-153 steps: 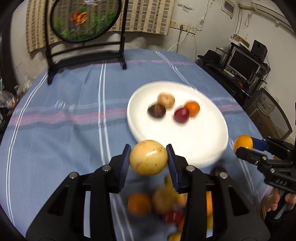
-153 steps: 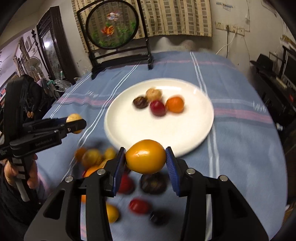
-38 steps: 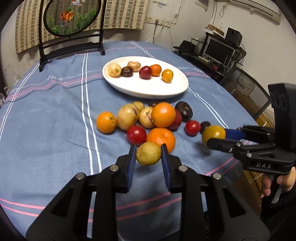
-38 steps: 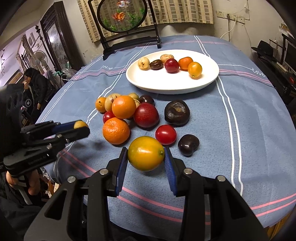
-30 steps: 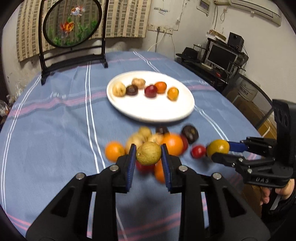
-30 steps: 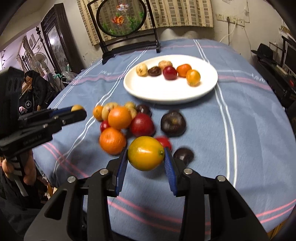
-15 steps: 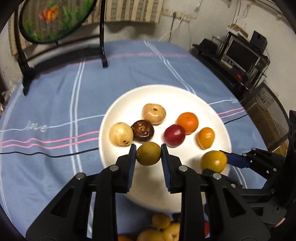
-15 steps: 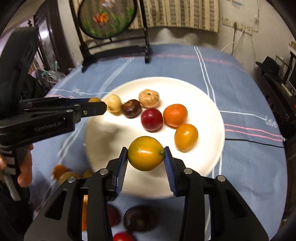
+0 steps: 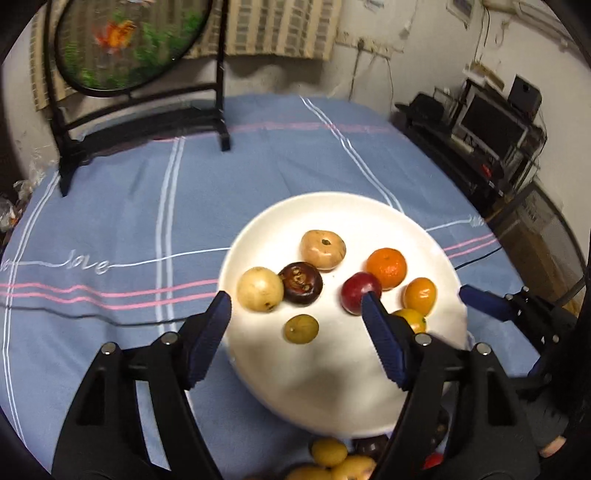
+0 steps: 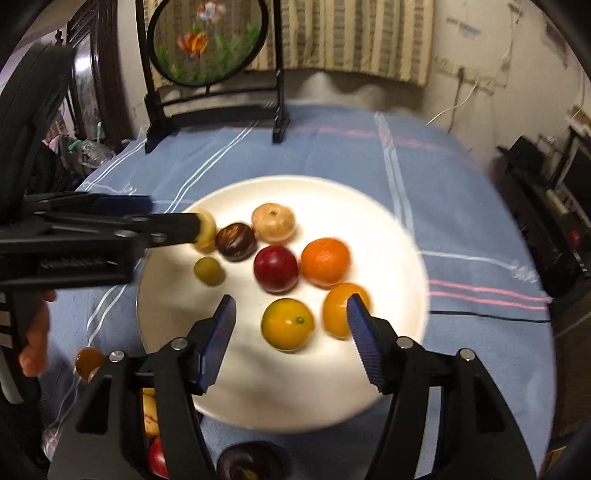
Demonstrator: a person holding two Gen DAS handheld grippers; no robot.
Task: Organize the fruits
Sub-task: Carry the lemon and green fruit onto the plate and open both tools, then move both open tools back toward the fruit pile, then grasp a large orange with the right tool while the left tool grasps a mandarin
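Two fruits lie freshly released on the round white ceramic plate. In the left wrist view, the left gripper stands with its blue-padded jaws spread wide, having just been opening; the small olive-green round fruit rests on the plate between the pads and slightly ahead, touched by neither. It is roundish, with no clear long axis. Beyond it sit a pale yellow fruit, a dark brown mangosteen-like fruit, a tan fruit, a red fruit, an orange mandarin and a small orange fruit. The right gripper's blue finger reaches in from the right edge. More fruits wait on the striped blue tablecloth just below the plate's near rim, nearer both grippers than the plate's far side; the next pickup likely lies there, back toward the person.

In the right wrist view, the right gripper is likewise parted, its jaws having just been opening, with the yellow-orange round fruit lying free on the plate between and just ahead of the pads. The left gripper crosses in from the left, a hand on its handle.

Behind the table stand a round embroidered screen on a black frame, striped curtains and, in the left wrist view, shelves of electronics.
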